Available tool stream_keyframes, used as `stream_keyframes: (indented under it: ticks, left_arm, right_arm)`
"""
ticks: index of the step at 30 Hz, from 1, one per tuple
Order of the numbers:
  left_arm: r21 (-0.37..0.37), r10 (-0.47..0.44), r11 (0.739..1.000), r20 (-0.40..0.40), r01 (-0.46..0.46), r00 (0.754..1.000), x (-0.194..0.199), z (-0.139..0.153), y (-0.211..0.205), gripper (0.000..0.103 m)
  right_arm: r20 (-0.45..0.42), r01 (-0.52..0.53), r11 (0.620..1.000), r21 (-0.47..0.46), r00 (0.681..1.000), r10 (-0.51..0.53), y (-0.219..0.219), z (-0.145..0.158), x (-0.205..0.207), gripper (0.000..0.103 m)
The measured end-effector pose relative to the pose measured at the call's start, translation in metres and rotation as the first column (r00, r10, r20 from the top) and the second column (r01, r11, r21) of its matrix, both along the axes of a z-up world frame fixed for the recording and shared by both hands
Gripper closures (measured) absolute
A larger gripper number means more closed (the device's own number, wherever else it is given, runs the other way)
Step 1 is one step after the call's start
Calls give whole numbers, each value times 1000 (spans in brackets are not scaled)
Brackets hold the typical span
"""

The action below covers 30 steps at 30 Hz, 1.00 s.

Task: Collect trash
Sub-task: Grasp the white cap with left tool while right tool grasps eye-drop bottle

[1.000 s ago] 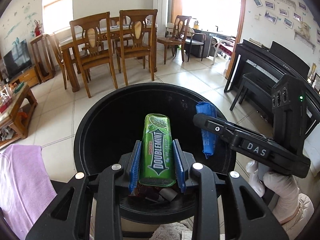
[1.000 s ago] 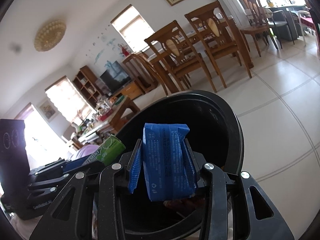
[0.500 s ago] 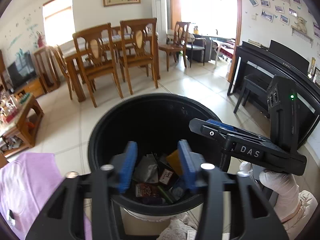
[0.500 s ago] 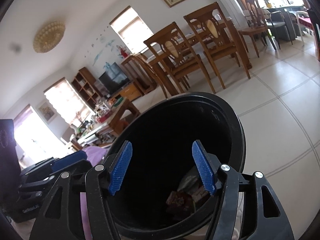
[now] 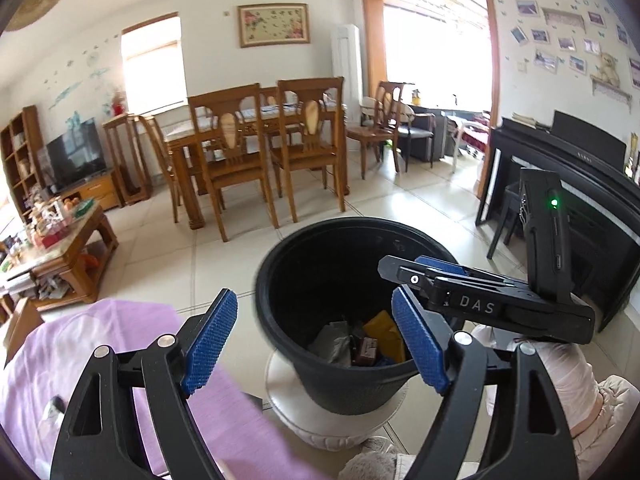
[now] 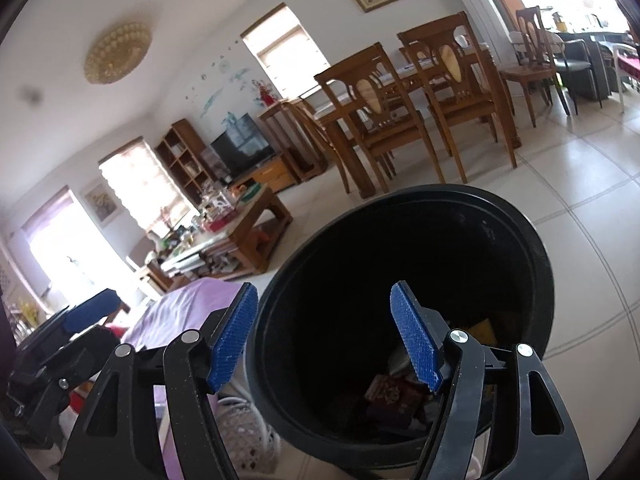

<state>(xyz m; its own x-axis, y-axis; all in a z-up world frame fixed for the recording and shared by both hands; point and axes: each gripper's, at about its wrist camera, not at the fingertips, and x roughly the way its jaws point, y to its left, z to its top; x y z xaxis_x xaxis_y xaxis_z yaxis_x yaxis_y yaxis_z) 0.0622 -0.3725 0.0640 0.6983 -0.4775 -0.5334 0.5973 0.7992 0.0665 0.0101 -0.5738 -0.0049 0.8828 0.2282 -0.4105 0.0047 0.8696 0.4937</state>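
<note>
Wrappers and crumpled packets (image 5: 360, 344) are seen heaped at the bottom of the black bin (image 5: 320, 272), low centre of the left wrist frame, and nothing is carried now. Both tools are spreading as this is called: the left gripper (image 5: 316, 340) is opening with only air and the bin rim between its blue pads (image 5: 210, 338), and the right gripper (image 6: 324, 336) is opening too, nothing pinched. Such trash is judged light, thin and crushable, likely slick where foil shows; a flat pinch across a packet's broad faces would be favoured. The bin itself looks like rigid plastic, best taken by its rim, and is perched on a pale round stool (image 5: 320, 420). Purple cloth (image 5: 120, 344) is spread lower left, glossy tiled floor (image 5: 160, 248) beyond, dining chairs (image 5: 264, 148) at upper centre.
</note>
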Motion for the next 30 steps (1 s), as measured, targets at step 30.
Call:
stream_keyframes:
  ticks: [30]
  left_arm:
    - [-25, 560, 818, -194, -575, 805, 24, -41, 322, 11]
  right_arm:
    - [-236, -610, 691, -388, 790, 566, 379, 31, 113, 12]
